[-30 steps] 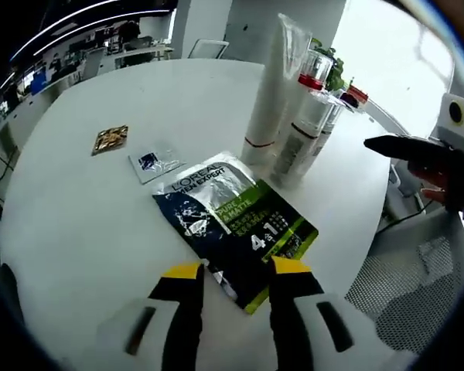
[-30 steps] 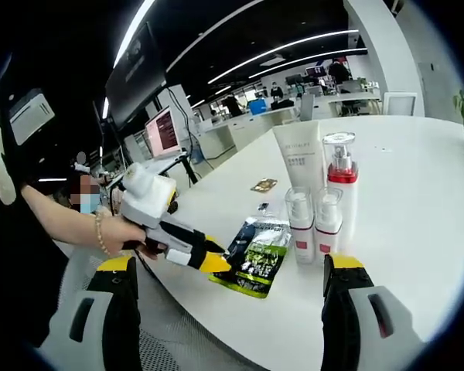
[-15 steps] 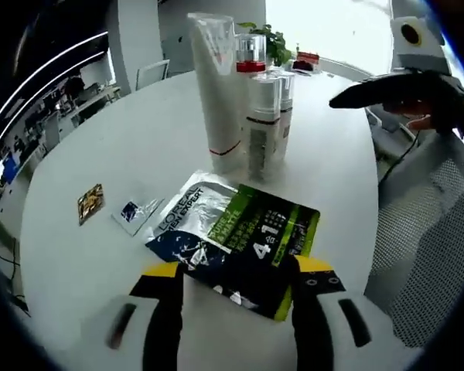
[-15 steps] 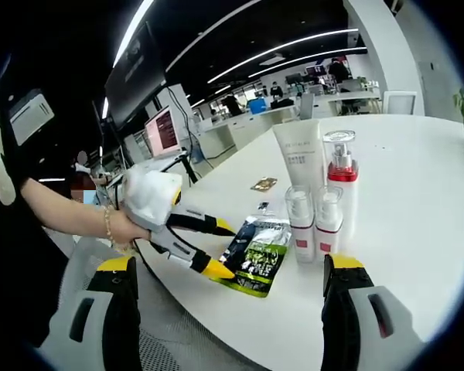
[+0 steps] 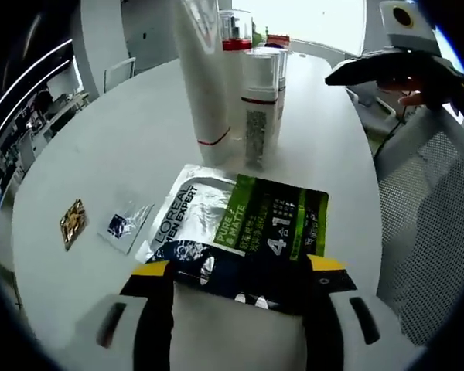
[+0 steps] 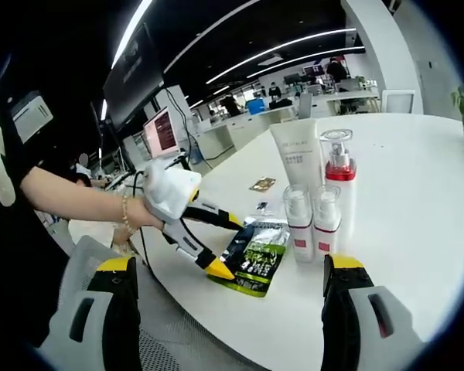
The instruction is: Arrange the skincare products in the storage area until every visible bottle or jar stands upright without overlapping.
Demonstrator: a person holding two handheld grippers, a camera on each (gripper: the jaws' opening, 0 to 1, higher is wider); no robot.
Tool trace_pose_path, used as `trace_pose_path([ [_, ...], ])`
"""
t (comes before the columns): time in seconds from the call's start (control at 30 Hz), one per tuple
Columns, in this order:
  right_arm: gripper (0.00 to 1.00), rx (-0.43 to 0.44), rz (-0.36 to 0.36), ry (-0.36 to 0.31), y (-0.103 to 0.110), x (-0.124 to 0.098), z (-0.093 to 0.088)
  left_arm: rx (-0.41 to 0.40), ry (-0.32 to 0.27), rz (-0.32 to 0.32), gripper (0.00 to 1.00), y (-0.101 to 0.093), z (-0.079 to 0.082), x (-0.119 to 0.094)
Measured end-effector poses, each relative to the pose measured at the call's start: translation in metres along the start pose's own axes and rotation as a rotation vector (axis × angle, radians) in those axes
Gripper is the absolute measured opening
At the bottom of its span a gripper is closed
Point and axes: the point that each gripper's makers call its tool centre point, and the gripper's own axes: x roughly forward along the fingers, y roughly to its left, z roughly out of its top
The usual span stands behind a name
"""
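A dark green and silver pouch [image 5: 243, 228] lies flat on the round white table [image 5: 100, 131]. My left gripper [image 5: 238, 267] is open, its yellow-tipped jaws standing either side of the pouch's near end. Behind the pouch stand a tall white tube [image 5: 201, 85], a red-collared pump bottle [image 5: 234, 42] and two small white bottles [image 5: 257, 104]. In the right gripper view, my right gripper [image 6: 232, 263] hangs wide open and empty near the table's edge. The left gripper [image 6: 226, 246], held by a hand, is at the pouch [image 6: 257, 256]. The tube [image 6: 298, 158], pump bottle [image 6: 340, 174] and small bottles [image 6: 298, 220] stand upright.
A small gold sachet [image 5: 72, 223] and a small clear sachet [image 5: 126, 224] lie left of the pouch. The right gripper [image 5: 367, 71] hovers at the upper right, above a mesh chair [image 5: 425, 224]. Desks and monitors [image 6: 162, 131] fill the office behind.
My left gripper has moved forward and turned, so its jaws now flank the pouch's near end. The right gripper has stayed in place.
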Motion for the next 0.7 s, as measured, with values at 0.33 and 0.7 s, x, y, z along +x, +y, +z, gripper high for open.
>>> trace_pose_path([
  [0.33,1.0,0.003,-0.001,-0.001,0.0005,-0.0007,0.0004,0.037,0.009,-0.039,0.65,0.0001,-0.0002,-0.0015],
  [0.7,1.0,0.003,-0.003,0.0,-0.0009,-0.0006,0.0002,0.015,0.018,-0.029,0.65,0.0015,0.0015,-0.0021],
])
